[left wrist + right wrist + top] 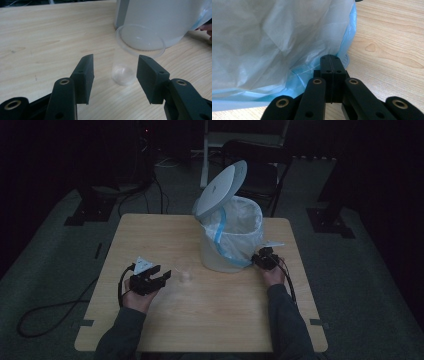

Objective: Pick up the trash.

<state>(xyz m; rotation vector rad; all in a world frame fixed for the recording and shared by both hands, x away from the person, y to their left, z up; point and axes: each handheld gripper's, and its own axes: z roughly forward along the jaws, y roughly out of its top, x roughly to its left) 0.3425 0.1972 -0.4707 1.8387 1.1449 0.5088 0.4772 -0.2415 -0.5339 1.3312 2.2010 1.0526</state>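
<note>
Left tool (115, 75) spread, clear plastic cup (130, 60) upright on the surface (37, 37) just ahead between its jaws, untouched. Right tool (331, 75) pressed together, touching bin liner (274, 37).

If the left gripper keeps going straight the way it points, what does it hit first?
Probably the clear plastic cup standing on the table: it sits just ahead of the left gripper, in line with its open jaws. The white bin lies beyond it.
</note>
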